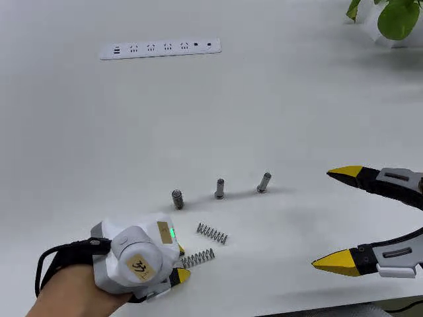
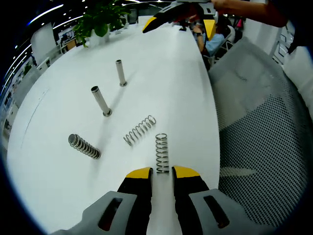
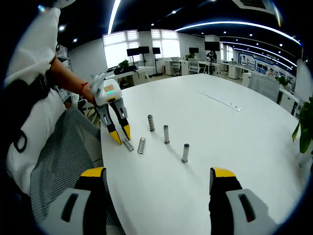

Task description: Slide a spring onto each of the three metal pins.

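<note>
Head view, left gripper [image 1: 180, 262]: fingers mostly covered by its own housing and the hand [image 1: 73, 290]; two yellow tips [image 1: 182, 275] peek out.
Near spring [image 1: 198, 257]: the end toward those tips runs under the housing.
Right gripper [image 1: 324, 218]: cropped by the frame edge behind the fingers (body out of frame).
Sleeved pin [image 2: 73, 140]: shaft hidden inside the fitted spring [image 2: 87, 148].
Power strip [image 1: 160, 48], far beyond the fingertips: markings too small to read.
Plant [image 1: 396, 16]: cropped at the corner.

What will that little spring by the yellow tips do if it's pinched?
The spring is thin open coils, so it would probably squash and might ping away from the left gripper. Lying sideways on the smooth table, it may roll if nudged.
</note>
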The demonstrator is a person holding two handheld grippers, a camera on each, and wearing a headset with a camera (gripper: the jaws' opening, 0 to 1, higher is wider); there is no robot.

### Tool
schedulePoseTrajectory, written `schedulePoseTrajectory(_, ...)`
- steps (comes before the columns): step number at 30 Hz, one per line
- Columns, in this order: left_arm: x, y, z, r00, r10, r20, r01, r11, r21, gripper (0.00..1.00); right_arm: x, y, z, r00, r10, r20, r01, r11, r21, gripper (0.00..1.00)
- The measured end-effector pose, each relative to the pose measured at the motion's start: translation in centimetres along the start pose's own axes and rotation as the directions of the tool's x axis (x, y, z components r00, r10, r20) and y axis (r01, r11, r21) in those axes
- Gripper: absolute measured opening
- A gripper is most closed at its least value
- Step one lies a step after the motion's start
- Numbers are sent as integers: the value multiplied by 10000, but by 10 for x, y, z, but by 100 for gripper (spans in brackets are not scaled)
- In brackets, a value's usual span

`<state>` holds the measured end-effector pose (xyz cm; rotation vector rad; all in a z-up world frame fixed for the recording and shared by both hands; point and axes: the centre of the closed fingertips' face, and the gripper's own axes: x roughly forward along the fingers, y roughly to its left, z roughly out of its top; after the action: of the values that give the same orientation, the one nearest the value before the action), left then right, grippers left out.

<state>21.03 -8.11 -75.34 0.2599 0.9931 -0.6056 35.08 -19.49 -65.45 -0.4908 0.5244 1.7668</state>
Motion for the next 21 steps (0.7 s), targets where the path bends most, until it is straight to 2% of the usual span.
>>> schedulePoseTrajectory(9, 1, 3, 1, 9994, 232, -243, -221, 9988, 426, 11, 0, 4, 0, 10000, -14, -31, 14, 10000, 42, 88)
schedulePoseTrajectory(21, 1, 1, 0, 9997, 170, -180, -165, 9995, 286, 10, 3, 6, -4, 10000, -32, -89, 34, 9998, 204, 88)
